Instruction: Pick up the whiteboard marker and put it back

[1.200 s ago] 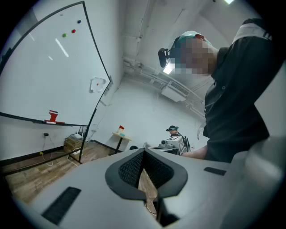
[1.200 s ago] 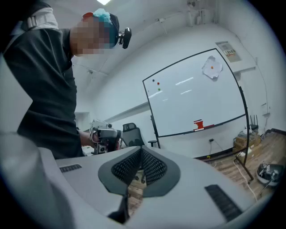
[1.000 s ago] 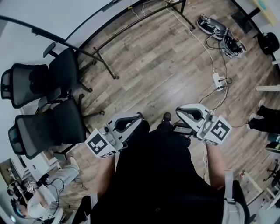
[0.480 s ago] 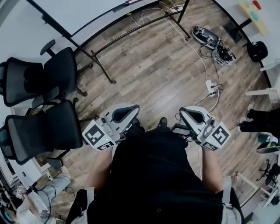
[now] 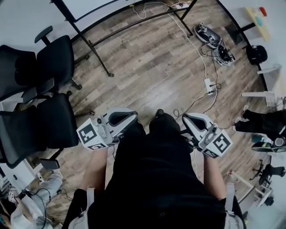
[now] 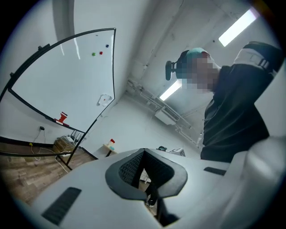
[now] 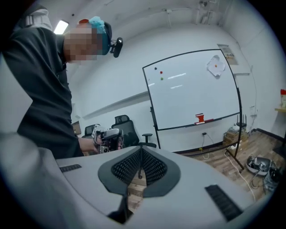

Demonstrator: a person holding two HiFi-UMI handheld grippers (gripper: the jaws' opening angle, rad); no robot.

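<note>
two closed tongs (image 6: 144, 152) (image 7: 140, 151), whiteboard (image 7: 192, 89) well apart.

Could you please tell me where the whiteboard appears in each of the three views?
Head view: top edge, left of centre, only a sliver of the whiteboard.
Left gripper view: upper left.
Right gripper view: right of centre.
Shared landmark: the red item at its lower edge, in both gripper views only.

- White-and-grey left gripper (image 5: 128, 117), held low by the hip: jaws together, nothing between them.
- Matching right gripper (image 5: 187, 119), equally low: jaws together, empty.
- Both point forward.
</note>
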